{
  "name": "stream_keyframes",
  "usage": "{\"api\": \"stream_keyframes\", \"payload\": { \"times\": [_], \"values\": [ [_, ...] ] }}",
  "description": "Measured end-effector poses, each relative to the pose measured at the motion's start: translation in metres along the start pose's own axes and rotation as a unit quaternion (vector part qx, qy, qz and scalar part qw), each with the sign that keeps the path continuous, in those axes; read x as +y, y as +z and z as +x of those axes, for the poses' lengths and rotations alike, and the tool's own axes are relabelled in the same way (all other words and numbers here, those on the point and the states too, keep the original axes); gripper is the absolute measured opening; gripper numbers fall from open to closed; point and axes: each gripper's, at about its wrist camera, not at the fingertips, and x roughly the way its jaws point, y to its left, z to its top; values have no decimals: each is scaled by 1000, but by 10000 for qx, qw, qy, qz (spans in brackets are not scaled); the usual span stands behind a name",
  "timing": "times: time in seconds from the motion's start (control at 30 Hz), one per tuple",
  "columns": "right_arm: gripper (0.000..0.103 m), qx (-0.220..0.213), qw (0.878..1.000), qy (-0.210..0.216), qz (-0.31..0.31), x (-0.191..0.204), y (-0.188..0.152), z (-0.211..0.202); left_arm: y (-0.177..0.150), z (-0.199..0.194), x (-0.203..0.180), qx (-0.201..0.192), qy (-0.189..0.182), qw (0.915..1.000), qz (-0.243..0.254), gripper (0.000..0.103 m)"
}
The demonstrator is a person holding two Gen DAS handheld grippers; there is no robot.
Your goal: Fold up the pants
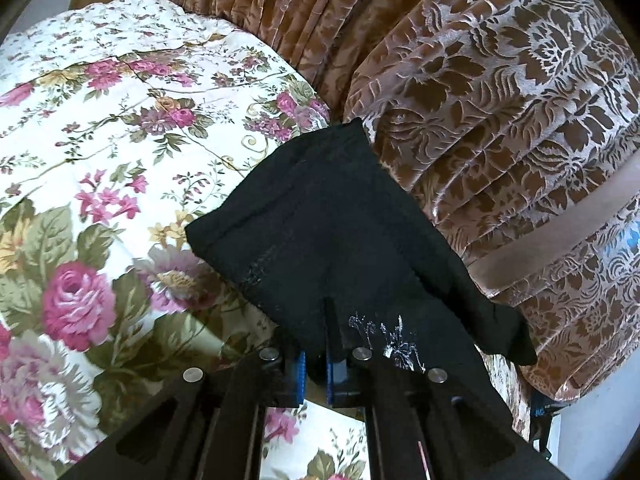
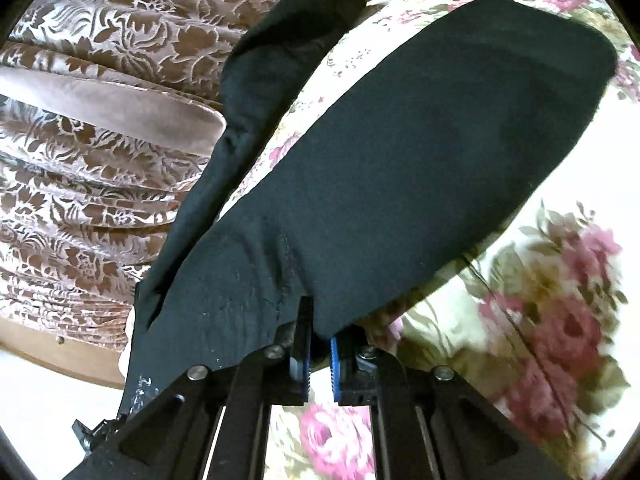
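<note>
— Where are your pants (image 2: pixel 400 152)?

— On the floral quilt (image 1: pixel 100 120), beside the brown patterned bed skirt (image 1: pixel 500 80).

— And your grippers?

— Your left gripper (image 1: pixel 316 320) is clenched on the black cloth. Your right gripper (image 2: pixel 320 320) pinches the pants' near edge too.

Black pants (image 2: pixel 400 168) with small white print; cream bedspread (image 1: pixel 120 120) with pink roses; brown curtain (image 1: pixel 500 100) with pale floral damask.
</note>
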Motion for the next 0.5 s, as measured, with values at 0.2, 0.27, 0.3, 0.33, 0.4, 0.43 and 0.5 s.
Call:
{"api": "stream_keyframes", "payload": {
  "times": [0.2,0.27,0.3,0.33,0.4,0.43,0.5],
  "values": [
    [12,-140,9995,97,263,-19,-8,-15,-2,1,6,40,88,9999,-70,6],
    [16,-189,9993,64,301,-23,-11,-19,-3,4,5,78,142,9999,-30,6],
    [24,-190,9992,8,355,-25,-11,-20,-4,6,4,112,174,9998,-12,6],
    [50,-200,9988,-51,453,-29,-10,-22,-4,7,4,117,203,9997,7,6],
    [56,-337,9965,123,749,-37,-8,-27,-6,8,4,120,255,9996,28,6],
    [56,-403,9958,20,826,-39,-7,-30,-6,9,4,123,268,9996,30,6],
    [56,-510,9946,-150,887,-40,-4,-32,-6,12,5,142,315,9994,57,6]
  ]
}}
